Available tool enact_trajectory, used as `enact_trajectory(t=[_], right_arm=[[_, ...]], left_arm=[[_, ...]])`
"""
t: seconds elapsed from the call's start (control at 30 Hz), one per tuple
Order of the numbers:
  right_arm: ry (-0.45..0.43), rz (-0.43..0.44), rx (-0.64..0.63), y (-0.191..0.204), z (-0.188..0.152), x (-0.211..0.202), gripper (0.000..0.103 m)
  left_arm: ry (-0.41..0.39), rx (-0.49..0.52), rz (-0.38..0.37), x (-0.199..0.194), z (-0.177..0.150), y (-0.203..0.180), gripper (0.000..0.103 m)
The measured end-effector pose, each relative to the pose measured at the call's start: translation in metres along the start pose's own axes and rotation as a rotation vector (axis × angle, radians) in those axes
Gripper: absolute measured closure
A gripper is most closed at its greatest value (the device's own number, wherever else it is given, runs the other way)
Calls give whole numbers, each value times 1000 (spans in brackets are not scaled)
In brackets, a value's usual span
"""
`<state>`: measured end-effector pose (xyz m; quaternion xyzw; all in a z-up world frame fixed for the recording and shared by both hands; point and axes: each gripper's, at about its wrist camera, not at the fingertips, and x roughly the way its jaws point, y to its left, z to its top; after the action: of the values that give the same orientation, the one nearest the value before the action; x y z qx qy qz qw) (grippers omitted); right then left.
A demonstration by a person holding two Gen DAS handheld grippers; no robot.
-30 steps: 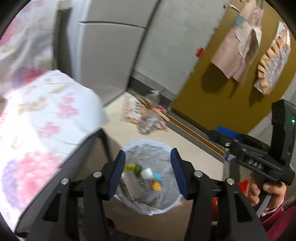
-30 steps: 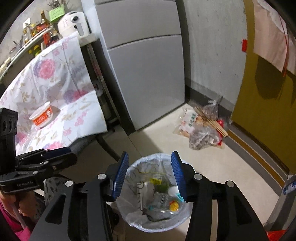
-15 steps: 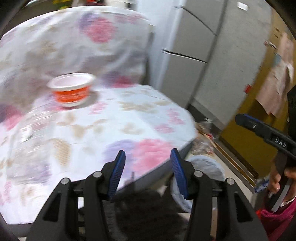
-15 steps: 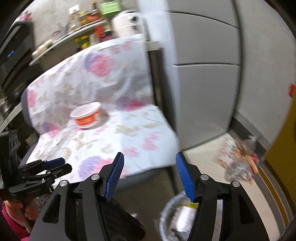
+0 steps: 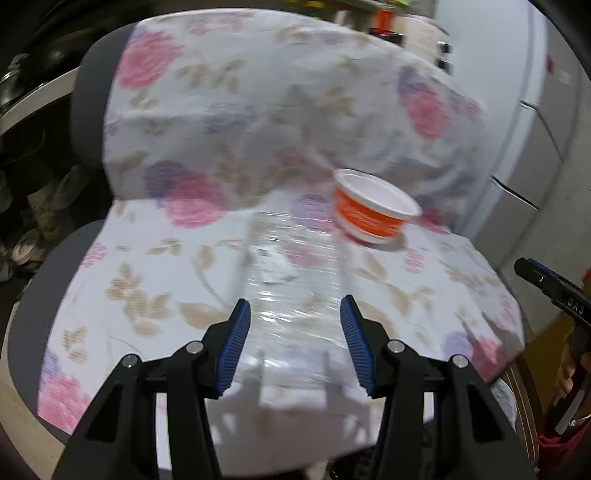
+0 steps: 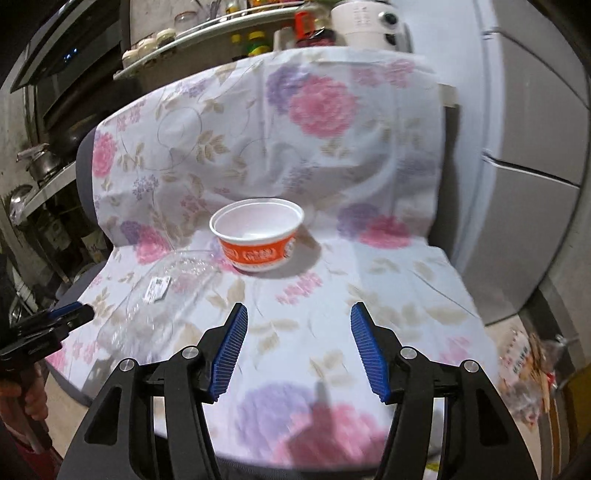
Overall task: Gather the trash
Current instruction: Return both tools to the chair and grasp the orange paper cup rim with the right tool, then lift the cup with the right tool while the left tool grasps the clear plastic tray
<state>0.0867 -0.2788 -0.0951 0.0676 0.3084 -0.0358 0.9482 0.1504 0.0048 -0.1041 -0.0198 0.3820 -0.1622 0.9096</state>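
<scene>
An empty orange-and-white paper bowl stands upright on a chair seat covered by a floral cloth. To its left lies a crumpled clear plastic container with a white label. My right gripper is open above the seat, short of the bowl, with nothing between its fingers. My left gripper is open too, hovering over the near end of the clear plastic; its pads do not press on it. The bowl is ahead and to the right. Each gripper shows at the edge of the other's view.
A grey fridge stands right of the chair. Behind it runs a shelf of jars and bottles with a white appliance. Bags of rubbish lie on the floor at right. Pots crowd the left.
Both views swung up from the lined bin on the floor to the chair seat. The bowl and the clear plastic now lie in front. The right jaws stand slightly wider.
</scene>
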Motion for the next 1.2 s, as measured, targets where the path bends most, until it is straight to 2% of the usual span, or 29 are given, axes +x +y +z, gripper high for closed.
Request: enact_trajectory(t=[0.03,0.07,0.13,0.3,0.43,0.53,0.6,0.7,0.73,0.77,0.83,0.97,1.07,1.2], right_arm=[[5,-4,4,2,7,12,45],[12,-6,8,4,13,22,52],[28,2,23,7,25,45,56],[50,-28,41,12,56,106,56],[95,-47,93,4,69,146,56],[152,-11,147,-3,68,167,55],[180,45,178,-4,65,174,55],[171,74,163,4,64,171,56],[162,73,159,8,65,169,61],[151,71,159,9,65,165,76],[118,79,169,8,66,151,96],[56,50,135,8,66,113,99],[60,50,134,3,58,90,99],[83,46,141,-3,39,60,99]], left_arm=[[5,-12,6,4,3,8,54],[8,-21,15,7,6,15,54],[13,-41,35,17,13,28,54],[26,-43,63,39,26,46,54],[54,-49,78,57,30,55,54],[74,-61,63,66,27,62,54],[86,-66,59,70,24,65,54],[105,-79,42,76,21,68,54],[109,-82,33,78,21,68,54],[111,-84,26,79,20,68,54],[118,-86,12,81,19,66,54],[130,-74,-31,85,17,59,54],[145,-69,-29,90,15,57,55],[166,-68,-38,98,13,57,65]])
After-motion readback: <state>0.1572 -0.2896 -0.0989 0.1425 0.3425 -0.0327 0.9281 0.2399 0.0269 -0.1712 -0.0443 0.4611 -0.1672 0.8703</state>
